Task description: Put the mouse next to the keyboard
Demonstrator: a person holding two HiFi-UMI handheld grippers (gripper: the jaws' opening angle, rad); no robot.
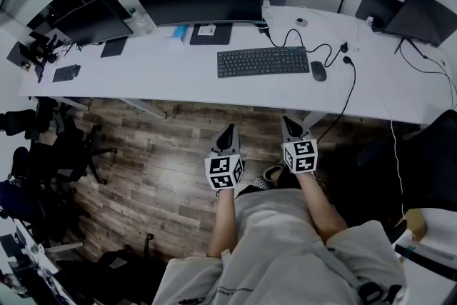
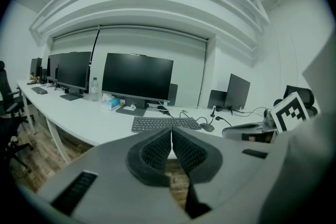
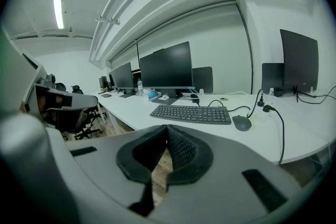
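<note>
**Mouse sits by the keyboard; both grippers closed and empty**

Head view: the mouse [image 1: 318, 71] lies on the desk [image 1: 171, 75], just right of the keyboard [image 1: 263, 61]. It is well beyond the left gripper [image 1: 228, 131] and right gripper [image 1: 288, 126], which are over the floor. It looks light, rigid and smooth-shelled, best pinched across its flanks. Left gripper view: jaws together, nothing between. Right gripper view: jaws together, also empty.

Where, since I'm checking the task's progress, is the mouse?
In the head view, the mouse lies on the desk, just right of the keyboard.
</note>
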